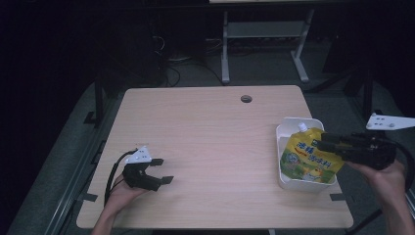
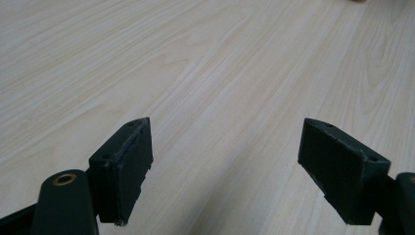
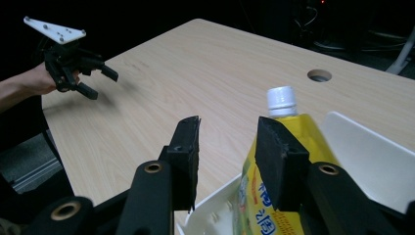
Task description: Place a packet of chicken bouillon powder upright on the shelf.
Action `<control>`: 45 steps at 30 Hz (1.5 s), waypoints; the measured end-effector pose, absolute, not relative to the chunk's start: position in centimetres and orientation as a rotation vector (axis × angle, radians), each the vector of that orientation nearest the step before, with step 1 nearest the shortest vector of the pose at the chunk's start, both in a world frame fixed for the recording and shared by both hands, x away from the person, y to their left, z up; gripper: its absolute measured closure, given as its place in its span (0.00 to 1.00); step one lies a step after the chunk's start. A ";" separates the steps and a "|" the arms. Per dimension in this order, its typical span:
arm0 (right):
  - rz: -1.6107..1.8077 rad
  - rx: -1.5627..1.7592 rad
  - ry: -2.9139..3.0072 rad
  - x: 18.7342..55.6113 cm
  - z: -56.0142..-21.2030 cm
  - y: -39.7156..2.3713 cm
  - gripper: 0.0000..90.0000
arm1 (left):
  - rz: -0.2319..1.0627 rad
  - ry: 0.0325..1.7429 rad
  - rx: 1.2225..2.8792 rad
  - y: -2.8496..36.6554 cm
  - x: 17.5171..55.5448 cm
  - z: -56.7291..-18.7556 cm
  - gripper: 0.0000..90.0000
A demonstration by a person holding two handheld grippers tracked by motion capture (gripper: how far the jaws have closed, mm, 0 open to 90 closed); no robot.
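A dark room surrounds a pale wooden table [image 1: 210, 147] with a round cable hole [image 1: 246, 99]. At its right edge sits a white bin [image 1: 293, 128] holding a yellow spouted pouch [image 1: 306, 156], white cap up. The right gripper [image 3: 227, 147] hovers at the bin, jaws partly open and empty, the pouch just beside one jaw. The left gripper [image 1: 157, 170] rests far left, jaws wide, empty.

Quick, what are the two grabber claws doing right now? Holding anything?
Left gripper: open, nothing between its jaws, low over the table.
Right gripper: open, holding nothing, beside the yellow pouch in the white bin.
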State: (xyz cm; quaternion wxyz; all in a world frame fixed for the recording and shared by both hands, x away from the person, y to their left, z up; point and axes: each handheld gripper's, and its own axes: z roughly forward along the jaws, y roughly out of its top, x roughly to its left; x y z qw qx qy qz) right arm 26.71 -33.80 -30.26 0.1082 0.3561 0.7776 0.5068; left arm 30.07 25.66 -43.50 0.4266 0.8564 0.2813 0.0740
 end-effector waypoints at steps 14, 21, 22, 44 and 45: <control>1.491 1.023 2.342 26.2 -32.0 -31.9 0.64 | 0.181 0.702 2.143 25.6 30.1 -43.5 0.23; 1.492 1.009 2.360 26.1 -32.7 -31.0 0.62 | 0.181 0.700 2.146 25.7 30.1 -43.6 0.23; 1.491 1.007 2.364 26.1 -32.9 -30.8 0.62 | 0.181 0.700 2.146 25.7 30.1 -43.6 0.23; 1.481 0.934 2.467 27.0 -35.5 -26.0 0.57 | 0.182 0.696 2.154 25.8 30.2 -43.5 0.23; 1.480 0.932 2.470 27.0 -35.6 -25.8 0.57 | 0.182 0.696 2.154 25.9 30.2 -43.5 0.22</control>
